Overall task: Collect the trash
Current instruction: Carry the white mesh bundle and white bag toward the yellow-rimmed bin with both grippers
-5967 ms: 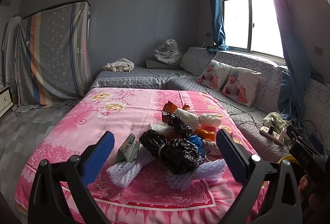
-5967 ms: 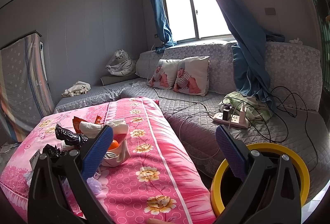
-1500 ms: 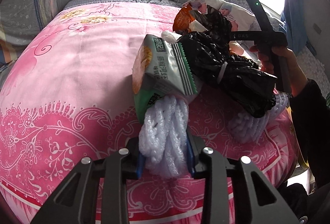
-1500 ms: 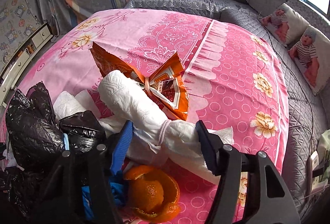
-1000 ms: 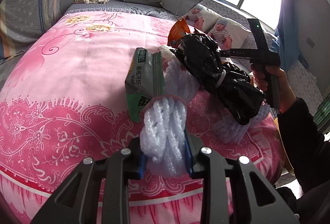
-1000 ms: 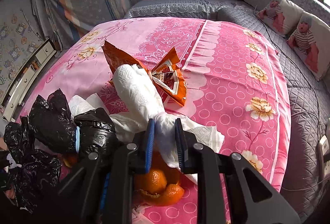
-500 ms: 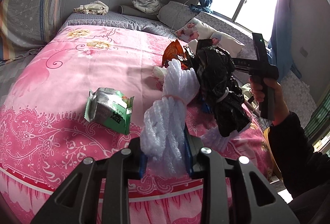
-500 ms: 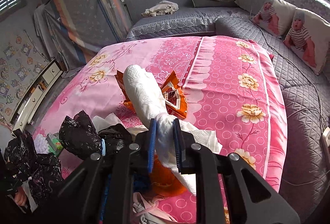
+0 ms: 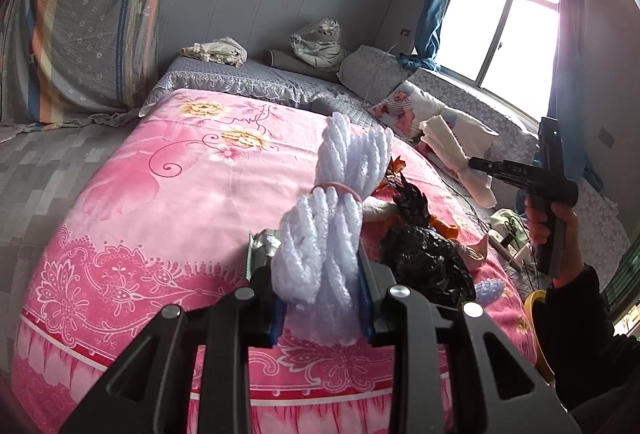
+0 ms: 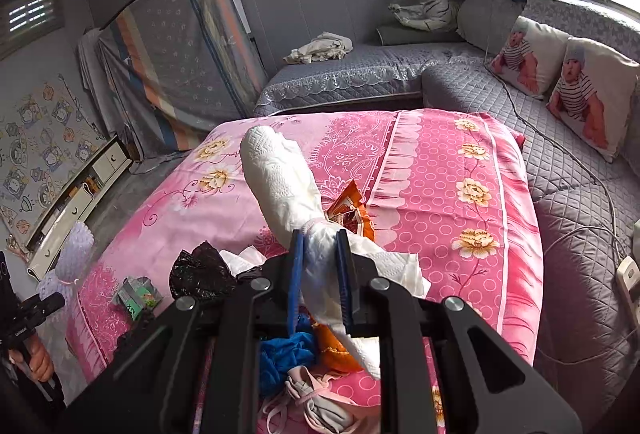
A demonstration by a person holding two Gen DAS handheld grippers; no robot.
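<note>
Holding trash bundles above the pink bed [image 9: 168, 202].
Left gripper [image 9: 320, 308] fingers are clamped on a white foam net bundle [image 9: 332, 230]; right gripper [image 10: 320, 274] fingers are clamped on a white paper bundle [image 10: 286, 188], both raised over the bed's remaining black bag [image 9: 424, 258].

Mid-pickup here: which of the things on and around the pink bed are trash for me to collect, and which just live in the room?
Trash: foam net bundle in left gripper; paper towel bundle in right gripper; black bag; orange wrapper; green packet.

Room things: baby pillows; tiger toy; power strip.
</note>
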